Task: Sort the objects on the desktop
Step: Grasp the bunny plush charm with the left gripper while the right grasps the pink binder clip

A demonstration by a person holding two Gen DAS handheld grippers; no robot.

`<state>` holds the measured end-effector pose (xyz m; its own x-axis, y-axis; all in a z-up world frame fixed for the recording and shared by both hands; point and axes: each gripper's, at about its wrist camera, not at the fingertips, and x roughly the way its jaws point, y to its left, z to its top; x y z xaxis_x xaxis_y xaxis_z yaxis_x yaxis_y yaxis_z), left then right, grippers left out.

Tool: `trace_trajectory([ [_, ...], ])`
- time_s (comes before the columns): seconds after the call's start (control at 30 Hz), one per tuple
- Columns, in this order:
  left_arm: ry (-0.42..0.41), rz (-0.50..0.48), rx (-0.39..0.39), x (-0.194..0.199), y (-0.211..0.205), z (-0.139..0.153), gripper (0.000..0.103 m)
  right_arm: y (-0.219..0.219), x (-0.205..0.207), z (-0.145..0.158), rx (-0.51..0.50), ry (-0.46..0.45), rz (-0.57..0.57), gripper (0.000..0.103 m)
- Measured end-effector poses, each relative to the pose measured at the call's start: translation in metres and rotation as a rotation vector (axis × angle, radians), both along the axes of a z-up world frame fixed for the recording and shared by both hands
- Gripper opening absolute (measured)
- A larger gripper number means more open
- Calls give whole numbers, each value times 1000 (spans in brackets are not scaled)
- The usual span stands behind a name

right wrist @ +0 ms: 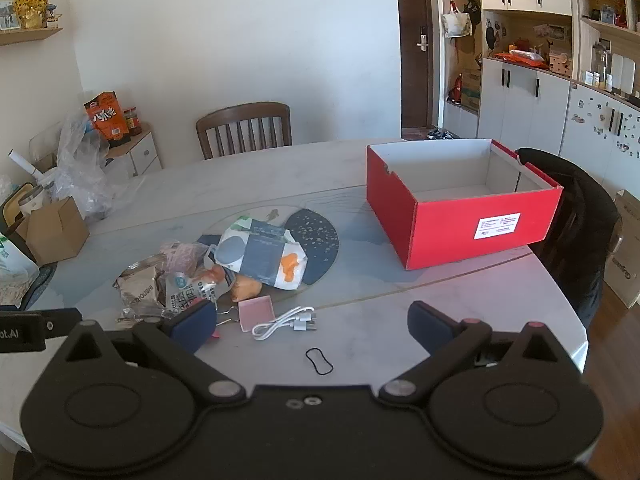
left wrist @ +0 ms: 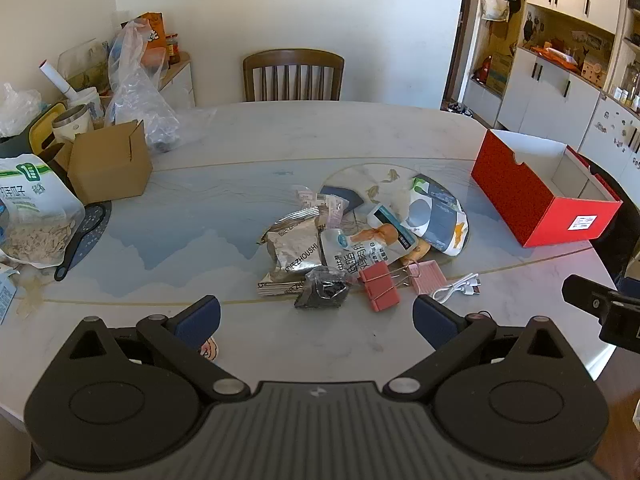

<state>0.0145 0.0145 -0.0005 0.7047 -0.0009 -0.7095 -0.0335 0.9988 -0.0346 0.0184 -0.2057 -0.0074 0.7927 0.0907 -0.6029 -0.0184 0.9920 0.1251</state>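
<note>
A pile of objects lies mid-table: a silver snack packet (left wrist: 294, 246), a small black packet (left wrist: 324, 288), a pink binder clip (left wrist: 378, 284), a pink card (left wrist: 430, 278), a white USB cable (left wrist: 460, 288), a white and grey pouch (left wrist: 438, 216). An open red box (left wrist: 536, 196) stands at the right. My left gripper (left wrist: 316, 320) is open and empty, just short of the black packet. My right gripper (right wrist: 312, 324) is open and empty, near the white cable (right wrist: 284, 324) and a black rubber band (right wrist: 319, 361). The red box (right wrist: 460, 216) is beyond it to the right.
A brown cardboard box (left wrist: 110, 166), a seed bag (left wrist: 32, 216), a black spatula (left wrist: 86, 236) and clear plastic bags (left wrist: 140, 96) crowd the table's left side. A wooden chair (left wrist: 293, 76) stands at the far edge. A dark chair (right wrist: 576, 220) is behind the red box.
</note>
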Motion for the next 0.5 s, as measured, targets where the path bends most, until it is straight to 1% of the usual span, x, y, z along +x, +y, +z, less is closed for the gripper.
trace_trajectory([
  [0.3, -5, -7, -2, 0, 2, 0, 103, 4, 1, -1, 1, 3, 6, 102],
  [0.5, 12, 7, -4, 2, 3, -2, 103, 4, 3, -2, 3, 5, 10, 102],
])
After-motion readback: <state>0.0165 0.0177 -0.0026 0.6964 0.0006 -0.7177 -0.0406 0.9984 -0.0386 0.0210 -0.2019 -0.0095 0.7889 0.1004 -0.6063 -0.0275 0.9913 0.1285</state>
